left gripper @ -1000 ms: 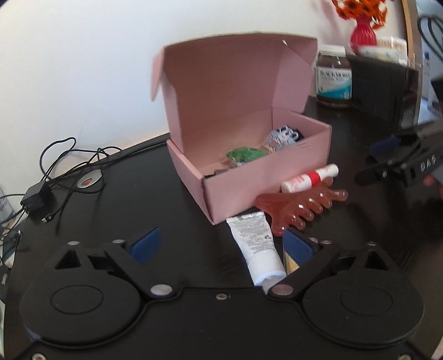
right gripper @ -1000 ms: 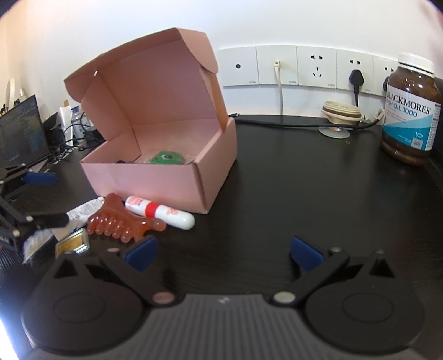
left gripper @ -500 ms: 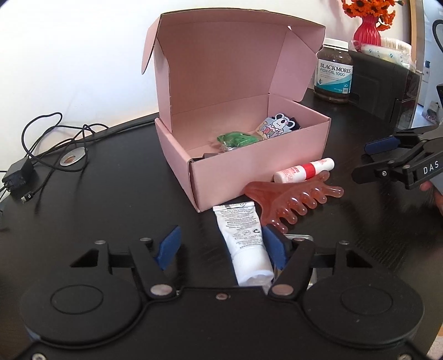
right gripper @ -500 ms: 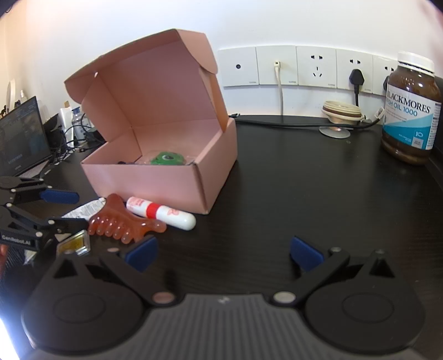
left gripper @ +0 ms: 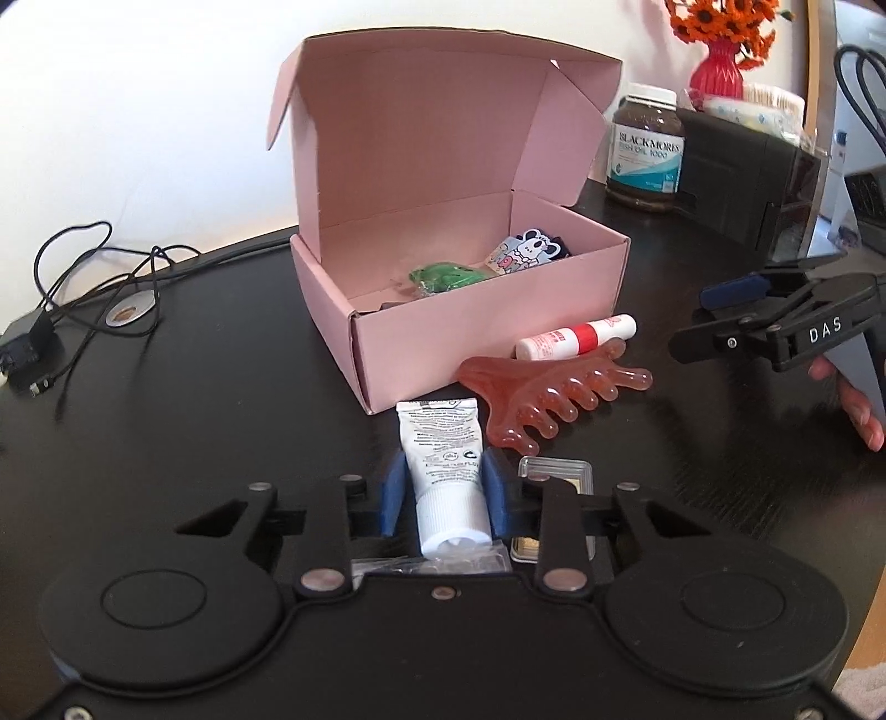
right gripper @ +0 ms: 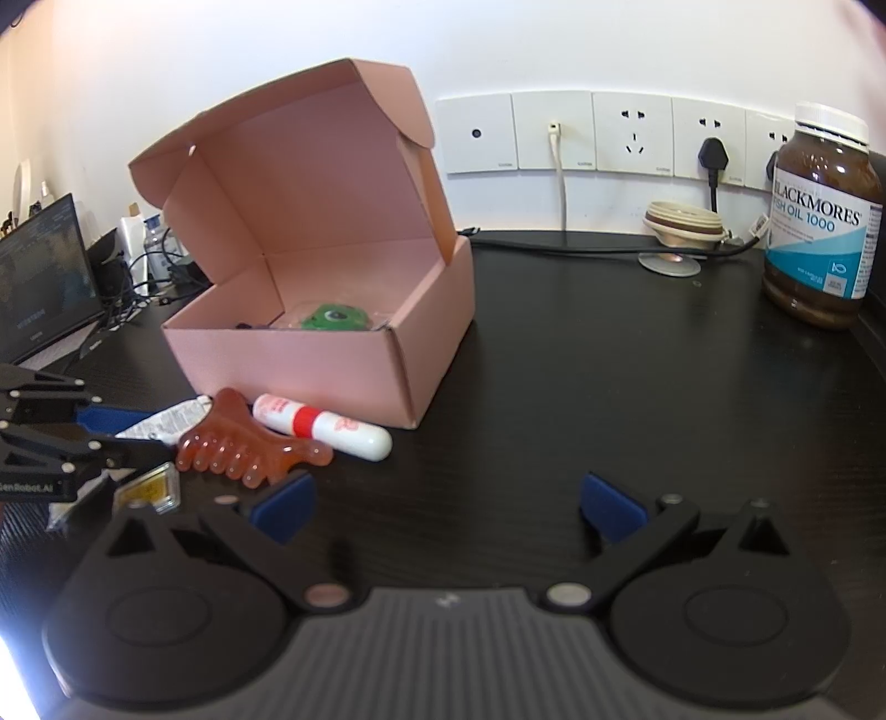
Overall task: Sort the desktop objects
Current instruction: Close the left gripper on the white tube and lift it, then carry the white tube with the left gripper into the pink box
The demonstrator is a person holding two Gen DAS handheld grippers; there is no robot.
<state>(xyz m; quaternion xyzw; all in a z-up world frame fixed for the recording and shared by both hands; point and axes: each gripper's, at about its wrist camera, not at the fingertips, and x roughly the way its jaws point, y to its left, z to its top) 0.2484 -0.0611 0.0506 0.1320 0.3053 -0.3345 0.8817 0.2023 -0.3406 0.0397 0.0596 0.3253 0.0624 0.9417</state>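
Left wrist view: left hand-held gripper [left gripper: 443, 493] just squeezed tight on white tube [left gripper: 443, 443] beside pink box [left gripper: 443, 288]; right hand-held gripper [right gripper: 443, 504] spread wide, holding nothing, above desk [right gripper: 609, 387]

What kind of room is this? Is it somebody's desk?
Probably a home or office desk. A dark desktop stands against a wall with a row of power sockets, a laptop sits at one side, and a fish oil bottle and a vase of orange flowers stand nearby.
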